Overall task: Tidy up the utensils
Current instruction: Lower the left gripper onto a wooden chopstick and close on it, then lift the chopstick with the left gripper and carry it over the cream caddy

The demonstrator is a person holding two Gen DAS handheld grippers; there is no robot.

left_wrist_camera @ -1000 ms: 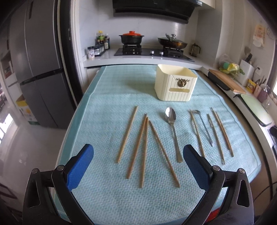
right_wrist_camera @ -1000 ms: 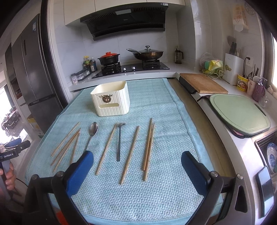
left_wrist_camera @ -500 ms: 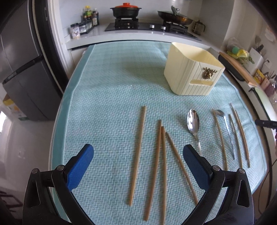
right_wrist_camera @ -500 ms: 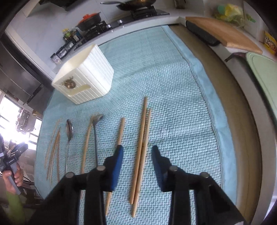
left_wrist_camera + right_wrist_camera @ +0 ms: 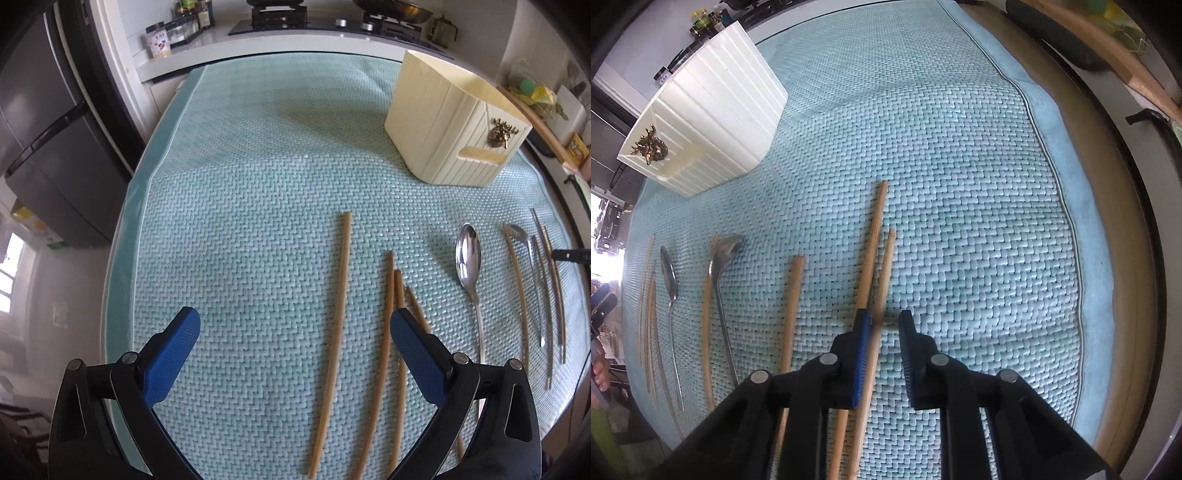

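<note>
Closing, the right hand-held gripper (image 5: 882, 325) straddles a chopstick (image 5: 884, 280), seemingly ungripped; left hand-held gripper (image 5: 295, 332) gapes.

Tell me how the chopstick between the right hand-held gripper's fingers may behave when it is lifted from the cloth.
The chopstick looks thin, straight and wooden, so probably stiff and light. The right hand-held gripper, whose jaws have just been closing around it, seems to stand well off its middle, so it may tilt. A second chopstick lies against it and might shift too.
</note>
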